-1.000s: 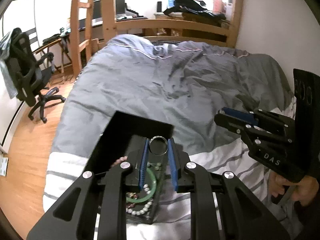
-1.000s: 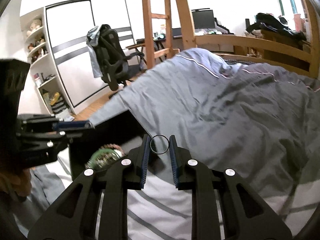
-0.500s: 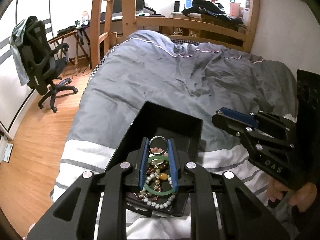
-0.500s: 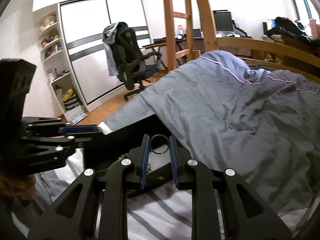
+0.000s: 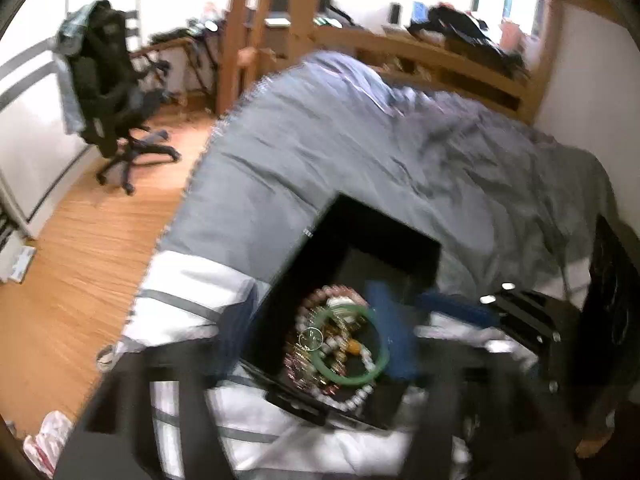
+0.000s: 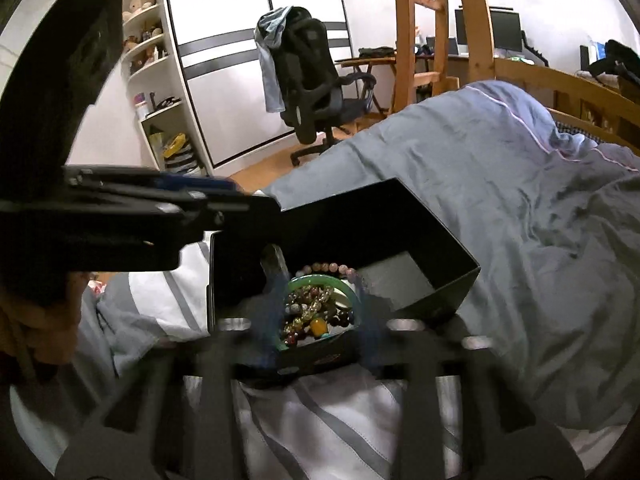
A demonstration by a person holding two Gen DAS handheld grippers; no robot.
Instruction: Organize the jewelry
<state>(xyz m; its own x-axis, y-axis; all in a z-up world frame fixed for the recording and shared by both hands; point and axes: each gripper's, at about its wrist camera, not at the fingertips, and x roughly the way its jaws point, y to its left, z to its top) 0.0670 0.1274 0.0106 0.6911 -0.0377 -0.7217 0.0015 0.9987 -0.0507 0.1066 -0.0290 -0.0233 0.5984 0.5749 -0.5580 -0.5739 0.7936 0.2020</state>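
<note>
An open black jewelry box (image 5: 360,236) (image 6: 400,216) sits on the bed. Inside lie a green bangle (image 5: 352,348) (image 6: 320,282), bead bracelets (image 5: 332,292) and a small silver ring (image 5: 311,338) on top of the pile. My left gripper (image 5: 312,340) is blurred, its blue fingers (image 5: 390,336) spread wide over the box, empty. My right gripper (image 6: 316,320) is also blurred, spread wide above the box's near edge, empty. Each gripper shows in the other's view, the left one (image 6: 160,200) and the right one (image 5: 520,312).
The grey duvet (image 5: 400,152) covers the bed, with a striped white sheet (image 6: 320,420) under the box. A black office chair (image 6: 308,80), wooden bunk ladder (image 6: 416,32), shelves (image 6: 160,100) and wooden floor (image 5: 80,260) lie to the left.
Both grippers opened from shut on thin rings. The rings dropped; one now lies on the pile in the box. Both views are motion-blurred and have shifted toward the box.
</note>
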